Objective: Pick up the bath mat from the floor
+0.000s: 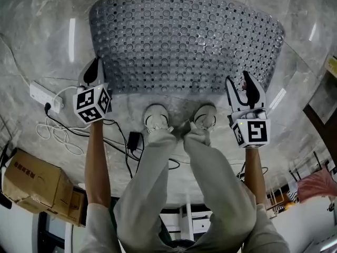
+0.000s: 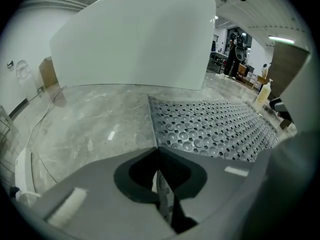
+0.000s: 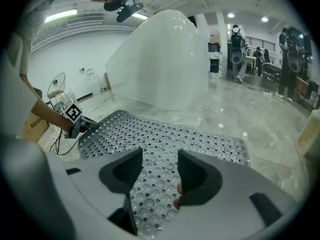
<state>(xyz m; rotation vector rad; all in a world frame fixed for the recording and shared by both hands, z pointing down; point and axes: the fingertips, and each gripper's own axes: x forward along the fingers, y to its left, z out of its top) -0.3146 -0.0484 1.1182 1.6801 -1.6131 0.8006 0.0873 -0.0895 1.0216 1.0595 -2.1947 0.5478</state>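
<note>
A: Where is the bath mat [image 1: 184, 41]?
B: Flat on the marble floor [image 1: 42, 41], just ahead of the person's shoes [image 1: 157, 117]. The left gripper [image 1: 93, 71] has its fingers pressed together on the mat's near left corner, and a thin lip of the mat shows between them.
A: And the right gripper [image 1: 243, 91]?
B: Its fingers are spread over the mat by the near right corner, gripping nothing.
A: What could go wrong?
B: The left pinch looks shallow to me. The studded, perforated mat may cling to the smooth floor and slip out. Lifted by one corner, it would sag and fold. The shoes stand close to the near edge and could trap it.
</note>
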